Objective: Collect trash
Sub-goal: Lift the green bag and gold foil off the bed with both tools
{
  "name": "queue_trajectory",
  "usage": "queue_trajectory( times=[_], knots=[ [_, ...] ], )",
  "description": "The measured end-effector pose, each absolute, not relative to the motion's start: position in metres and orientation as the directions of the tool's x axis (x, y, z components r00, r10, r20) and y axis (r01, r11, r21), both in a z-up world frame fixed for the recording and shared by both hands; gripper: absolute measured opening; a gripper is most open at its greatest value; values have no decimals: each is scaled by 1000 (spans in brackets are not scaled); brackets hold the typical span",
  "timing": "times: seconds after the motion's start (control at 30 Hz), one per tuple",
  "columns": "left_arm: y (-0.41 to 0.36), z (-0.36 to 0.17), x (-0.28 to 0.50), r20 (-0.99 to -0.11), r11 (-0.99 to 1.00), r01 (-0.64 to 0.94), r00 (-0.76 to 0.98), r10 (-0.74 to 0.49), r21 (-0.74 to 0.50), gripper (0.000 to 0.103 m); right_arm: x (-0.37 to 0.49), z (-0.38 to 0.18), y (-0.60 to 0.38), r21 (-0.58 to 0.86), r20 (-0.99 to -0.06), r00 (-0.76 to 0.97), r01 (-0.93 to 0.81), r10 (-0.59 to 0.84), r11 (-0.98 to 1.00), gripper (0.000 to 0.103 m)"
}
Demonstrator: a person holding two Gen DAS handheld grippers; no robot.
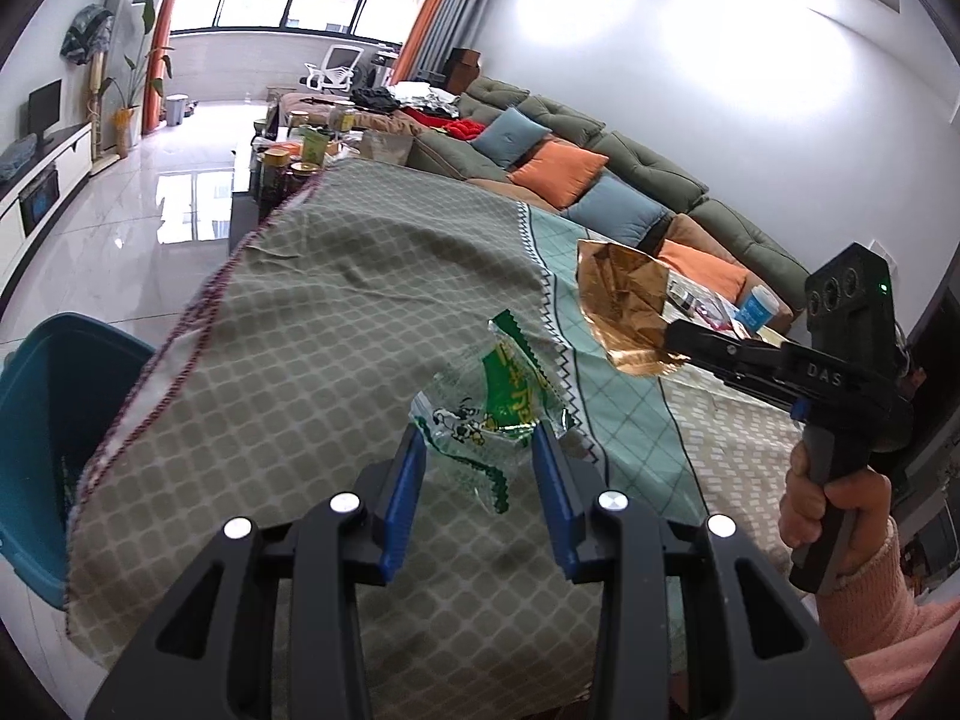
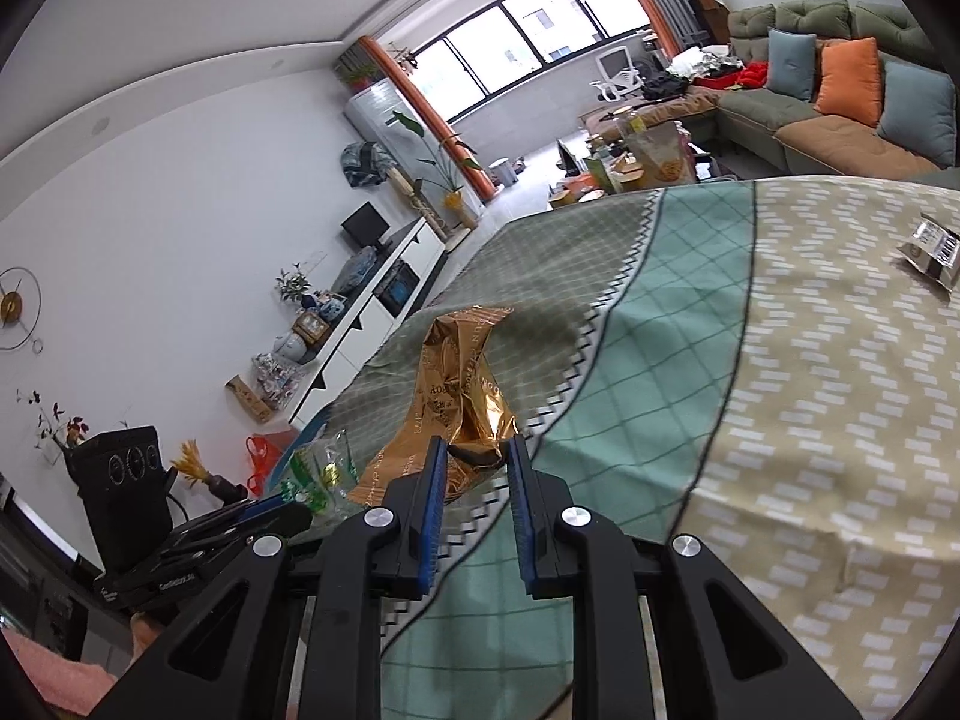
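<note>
Trash here means two snack wrappers, and each one is already lifted off the tabletop [image 1: 300, 312]. The left gripper [image 1: 480, 450] holds a clear and green wrapper [image 1: 486, 414] between its blue pads, which are closed narrowly on the thin plastic, so the wrapper stands up just in front of the fingertips. The right gripper [image 2: 477, 468] pinches a crumpled gold wrapper [image 2: 462, 396] by its lower end, so most of the foil rises freely above and ahead of the jaws. I think this low grip is chosen because the crushed end gives the pads something thick to hold.

To the left of the left gripper and below the tabletop edge stands a blue bin [image 1: 54, 408], open at the top. It looks like the place where both pieces should go, though its inside is hard to see from here. Far to the right of the right gripper, a small silver packet [image 2: 933, 249] lies flat on the cloth, so it probably waits for collection too.
</note>
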State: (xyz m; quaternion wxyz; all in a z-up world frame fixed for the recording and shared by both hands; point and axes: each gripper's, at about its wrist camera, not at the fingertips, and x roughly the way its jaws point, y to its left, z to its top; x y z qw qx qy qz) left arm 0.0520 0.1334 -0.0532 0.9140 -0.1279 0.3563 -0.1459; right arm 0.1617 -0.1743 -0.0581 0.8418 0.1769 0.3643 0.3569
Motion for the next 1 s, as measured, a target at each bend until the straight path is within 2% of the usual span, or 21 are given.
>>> queue_trajectory(
  times=[1.0],
  knots=[
    [180,-46,26,-600,946,76,756,-261,-316,37,147,-55,-124,558,-461,397,-565,793,607,20]
  ],
)
